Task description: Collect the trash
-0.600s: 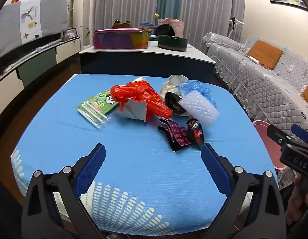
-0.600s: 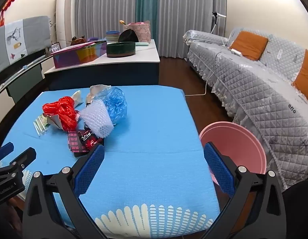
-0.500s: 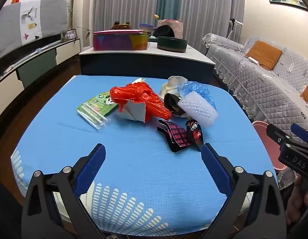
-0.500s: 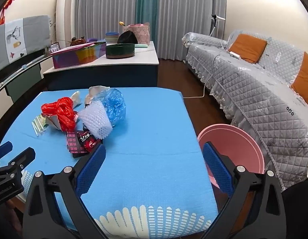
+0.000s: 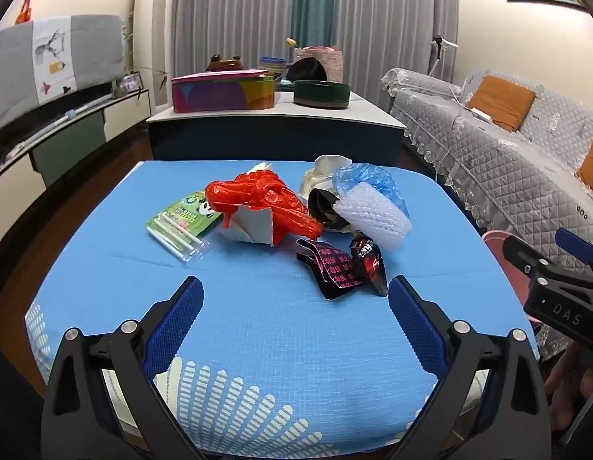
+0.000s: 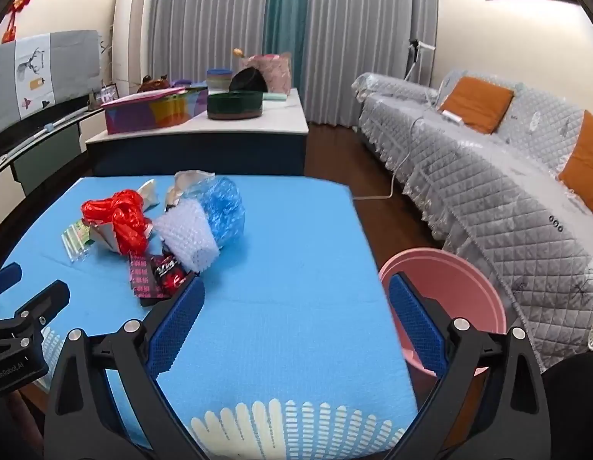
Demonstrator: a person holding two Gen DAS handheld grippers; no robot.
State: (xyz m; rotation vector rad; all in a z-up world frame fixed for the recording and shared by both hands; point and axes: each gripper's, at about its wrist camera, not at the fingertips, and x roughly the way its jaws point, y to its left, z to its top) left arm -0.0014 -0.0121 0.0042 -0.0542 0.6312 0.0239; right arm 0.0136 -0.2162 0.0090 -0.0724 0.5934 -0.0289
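A heap of trash lies on the blue tablecloth: a red plastic bag, a green packet of white sticks, a white foam net sleeve, a blue plastic bag and dark snack wrappers. My left gripper hovers open over the near edge, short of the heap, nothing between its fingers. In the right wrist view the heap's wrappers sit just left of my open, empty right gripper. A pink bin stands on the floor right of the table.
A low white-topped cabinet with a colourful box and dark round tin stands behind the table. A grey quilted sofa with orange cushions runs along the right. Each gripper shows in the other's view: the right gripper, the left gripper.
Both views have drifted slightly; the heap sits a touch lower and nearer in each. Both grippers stay wide open and empty.
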